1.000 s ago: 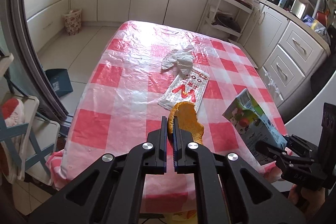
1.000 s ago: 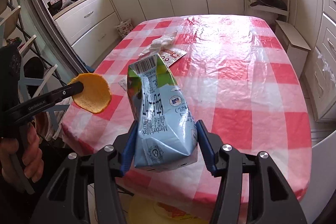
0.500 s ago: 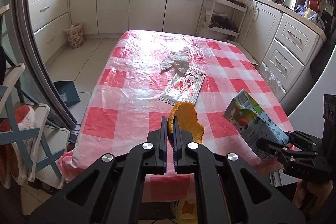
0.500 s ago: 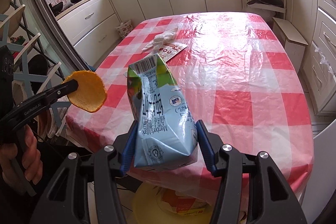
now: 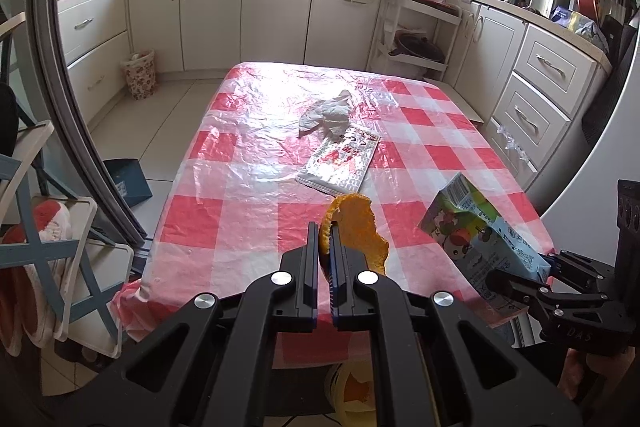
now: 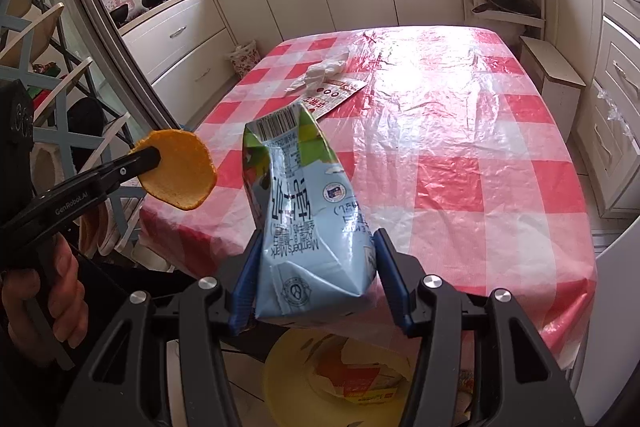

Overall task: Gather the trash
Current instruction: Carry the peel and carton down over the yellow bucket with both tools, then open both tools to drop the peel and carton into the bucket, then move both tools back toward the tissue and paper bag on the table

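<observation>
Carton [image 6: 308,223] — between right fingers [image 6: 386,279]

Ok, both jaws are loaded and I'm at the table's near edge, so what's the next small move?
Probably ease the right gripper back and down until the milk carton hangs over the yellow bin below the table edge, then let go. The bin already holds trash, and the left gripper with the orange peel can follow.

The right half of the bench [image 6: 460,155] lies bare — open passage there. On its left half a crumpled tissue [image 5: 330,111] and a flat wrapper [image 5: 340,163] lie touching, and a yellow bin [image 6: 336,375] stands below the near edge.
</observation>
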Tool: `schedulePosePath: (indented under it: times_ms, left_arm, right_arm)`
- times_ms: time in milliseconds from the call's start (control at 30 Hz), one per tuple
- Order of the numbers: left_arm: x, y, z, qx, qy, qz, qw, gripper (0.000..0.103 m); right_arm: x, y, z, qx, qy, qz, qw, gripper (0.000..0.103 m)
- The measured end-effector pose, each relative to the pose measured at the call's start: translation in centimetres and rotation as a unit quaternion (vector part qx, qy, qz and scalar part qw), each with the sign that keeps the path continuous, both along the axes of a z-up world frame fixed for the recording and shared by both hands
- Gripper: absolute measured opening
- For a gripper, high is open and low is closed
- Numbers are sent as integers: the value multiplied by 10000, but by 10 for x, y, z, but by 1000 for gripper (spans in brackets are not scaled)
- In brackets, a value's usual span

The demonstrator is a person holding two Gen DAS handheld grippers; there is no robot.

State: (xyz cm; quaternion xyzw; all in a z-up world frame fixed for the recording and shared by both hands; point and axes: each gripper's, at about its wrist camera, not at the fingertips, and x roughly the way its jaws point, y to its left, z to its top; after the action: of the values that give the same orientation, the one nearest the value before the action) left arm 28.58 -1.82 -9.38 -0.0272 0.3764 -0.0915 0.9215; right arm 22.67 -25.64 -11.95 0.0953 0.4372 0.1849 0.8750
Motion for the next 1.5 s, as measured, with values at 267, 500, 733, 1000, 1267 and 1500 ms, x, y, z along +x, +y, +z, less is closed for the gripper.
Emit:
schedulePosePath:
  times_ms: [267, 500, 733, 1000, 1267, 1500]
  left_arm:
    - [-26, -5, -4, -5, 56, -226, 9997, 4]
    - [-58, -17, -14, -18, 227, -579, 9981, 4]
    - [-85, -47, -44, 118, 731, -1131, 9908, 5]
    - [-109, -90, -74, 492, 1188, -1894, 9734, 6]
    - [-108, -86, -63, 524, 985, -1748, 9783, 26]
    - [-97, -71, -57, 398, 915, -1376, 9854, 31]
  right_arm:
    - [-39, 9, 2, -36, 74, 174, 9998, 54]
    - [-84, 22, -12, -520, 382, 333, 9974, 54]
    - [-99, 21, -40, -1031, 942, 320, 9897, 54]
    - [-99, 14, -42, -1063, 1046, 98, 9888, 66]
    - [-103, -7, -28, -504, 655, -310, 9961, 72]
    - [-102, -37, -16, 263, 470, -968, 9938, 72]
